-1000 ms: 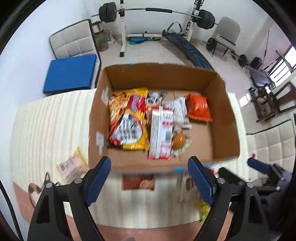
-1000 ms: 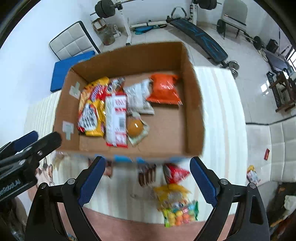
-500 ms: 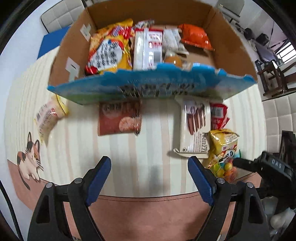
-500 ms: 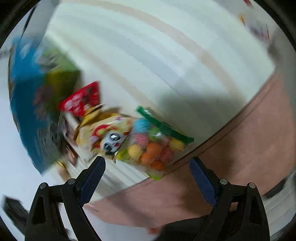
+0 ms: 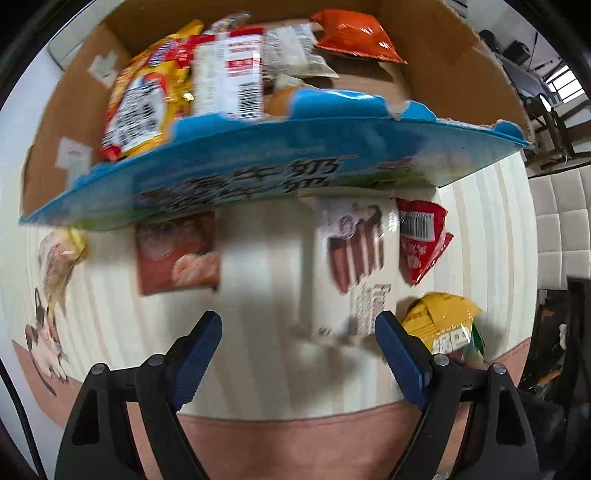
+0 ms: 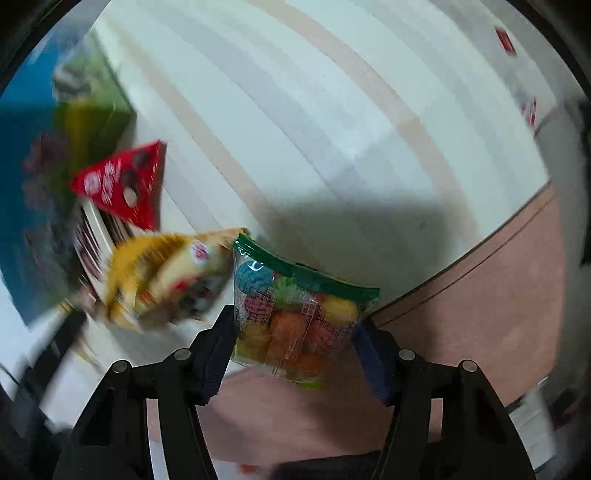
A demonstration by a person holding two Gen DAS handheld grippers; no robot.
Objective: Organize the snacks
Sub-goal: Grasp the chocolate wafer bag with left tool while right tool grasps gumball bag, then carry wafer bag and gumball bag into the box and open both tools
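Note:
My right gripper [image 6: 295, 325] points down at a clear bag of colourful candies [image 6: 295, 306] with a green top strip. Its jaws are closing, and both pads touch the sides of the bag. Left of the bag lie a blurred yellow packet [image 6: 166, 280] and a red packet [image 6: 125, 184]. My left gripper [image 5: 297, 325] hangs open over the striped tablecloth [image 5: 258, 332] with nothing between its fingers. A white wafer pack [image 5: 354, 266] lies just ahead of its right finger, and a brown cookie packet [image 5: 177, 254] ahead to the left.
The cardboard box [image 5: 280, 162] with a blue outer wall holds several snack bags, among them an orange bag [image 5: 351, 33]. A pale packet [image 5: 59, 254] lies at the far left of the cloth. A red packet [image 5: 421, 240] and a yellow packet [image 5: 439, 325] lie at right.
Both grippers dropped from above the box to the table in front of it. The right one swung onto the candy bag and its jaws closed in on it.

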